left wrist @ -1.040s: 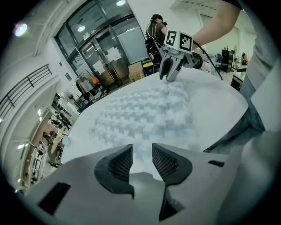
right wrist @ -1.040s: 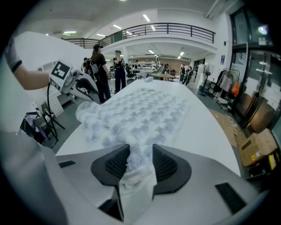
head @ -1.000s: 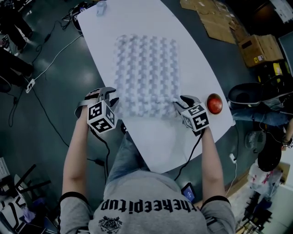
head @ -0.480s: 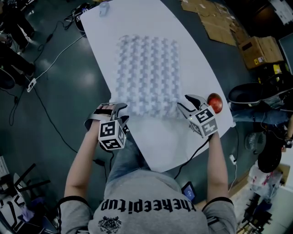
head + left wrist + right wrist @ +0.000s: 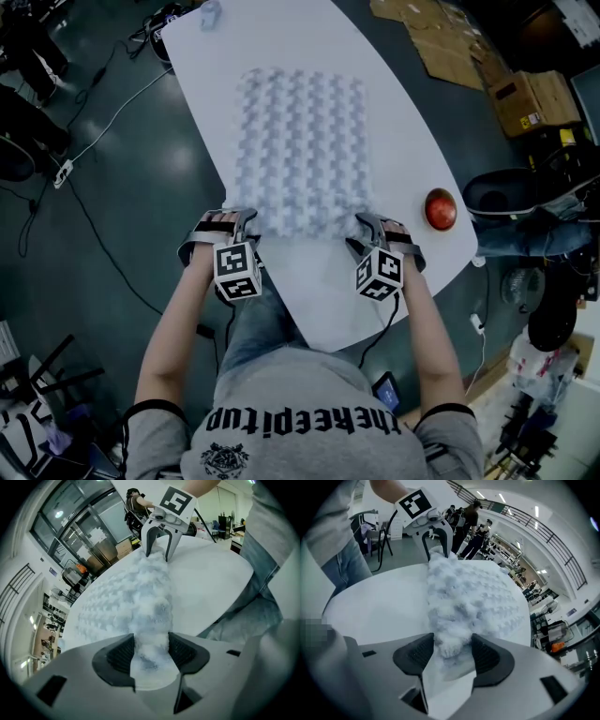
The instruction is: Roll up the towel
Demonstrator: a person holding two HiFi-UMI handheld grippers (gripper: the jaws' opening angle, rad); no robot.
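Towel (image 5: pixel 300 141): spread on the white desk (image 5: pixel 309 291), with its near edge bunched into a small roll (fluffy, checked weave).
Left tongs (image 5: pixel 150 652): spread and just been opening, with the roll's left end between the pads.
Right tongs (image 5: pixel 451 654): spread too and just been opening, with the roll's right end between the pads.

head view: set above the person, faced steeply down, white table (image 5: pixel 281 37) and towel (image 5: pixel 300 150) mid-frame | both gripper views: set close and low, faced along the towel's near edge from opposite ends | shared by all: towel, table
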